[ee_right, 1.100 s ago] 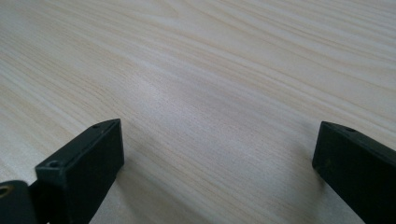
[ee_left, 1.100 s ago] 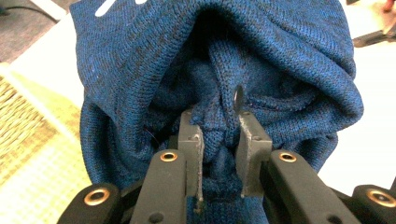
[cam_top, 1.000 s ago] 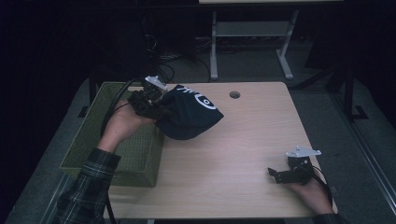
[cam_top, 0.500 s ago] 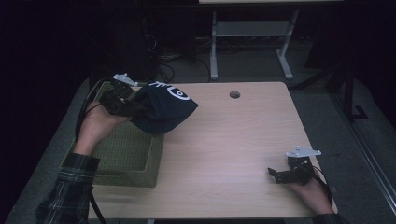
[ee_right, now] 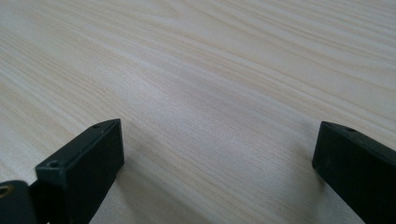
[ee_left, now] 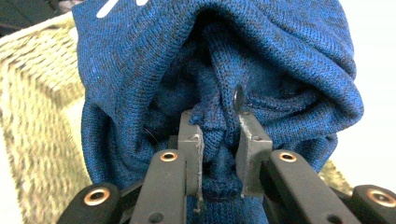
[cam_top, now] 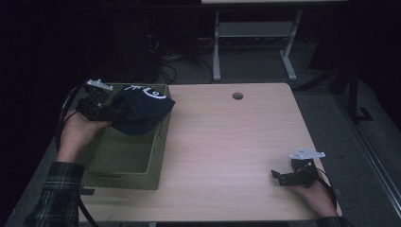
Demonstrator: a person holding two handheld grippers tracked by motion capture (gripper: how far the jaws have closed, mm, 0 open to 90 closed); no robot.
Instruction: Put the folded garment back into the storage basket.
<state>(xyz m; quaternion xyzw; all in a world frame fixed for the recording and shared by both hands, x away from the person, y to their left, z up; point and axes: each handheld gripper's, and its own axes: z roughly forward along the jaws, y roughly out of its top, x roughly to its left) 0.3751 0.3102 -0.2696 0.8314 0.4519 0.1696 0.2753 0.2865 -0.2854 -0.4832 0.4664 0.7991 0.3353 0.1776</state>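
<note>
Nearest, the right gripper [cam_top: 283, 178] rests on the table [cam_top: 227, 142] with jaws spread, holding nothing. Farther off, the left gripper [ee_left: 218, 140] pinches a fold of the blue knit hat [cam_top: 142, 111] above the woven basket [cam_top: 142, 165] — its far-right corner. Let go there, the hat could catch on the rim and slump onto the table — it overhangs that edge.

Basket [cam_top: 124, 156] at the table's [cam_top: 227, 151] left edge — garment [cam_top: 142, 109] over its far end
</note>
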